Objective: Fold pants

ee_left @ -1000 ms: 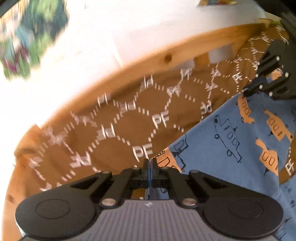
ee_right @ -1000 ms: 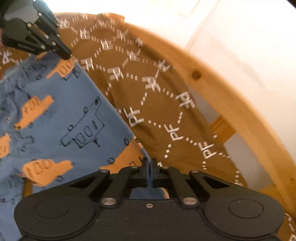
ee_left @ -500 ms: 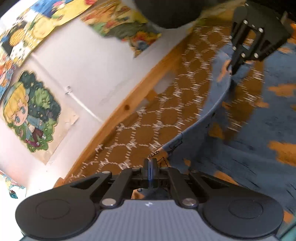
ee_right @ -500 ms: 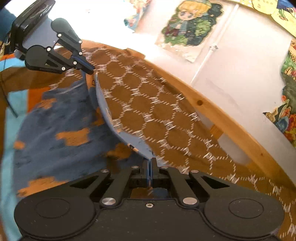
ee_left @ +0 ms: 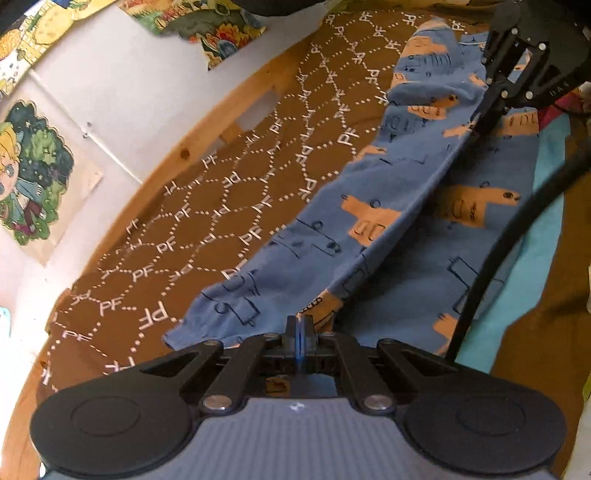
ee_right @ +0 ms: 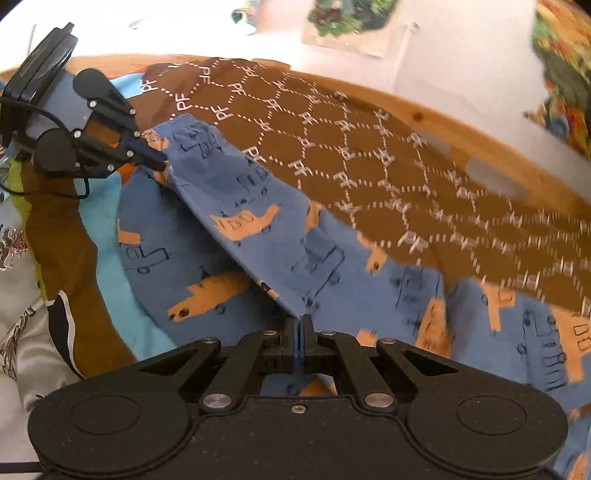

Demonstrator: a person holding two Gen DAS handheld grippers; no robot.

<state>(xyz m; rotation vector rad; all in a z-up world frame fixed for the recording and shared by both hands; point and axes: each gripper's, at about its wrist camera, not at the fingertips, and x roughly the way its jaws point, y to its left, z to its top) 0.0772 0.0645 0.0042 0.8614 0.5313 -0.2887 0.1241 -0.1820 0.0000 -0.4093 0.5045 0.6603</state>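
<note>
Both grippers are raised above the bed — the left gripper point(ee_left: 300, 325) and right gripper point(ee_right: 300, 325) each clamped on the blue pants point(ee_left: 373, 206), one taut edge spanning between them over the brown bedspread point(ee_left: 229, 184).

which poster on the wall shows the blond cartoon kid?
The low one at far left in the left wrist view: blond child against dark green foliage. The upper poster is orange-yellow, with no such figure visible.

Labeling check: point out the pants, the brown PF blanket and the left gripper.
pants point(ee_left: 373, 192), left wrist view, raised fold.
brown PF blanket point(ee_left: 236, 192), left wrist view, bare patterned middle.
left gripper point(ee_left: 300, 332), left wrist view, between its fingertips.
</note>
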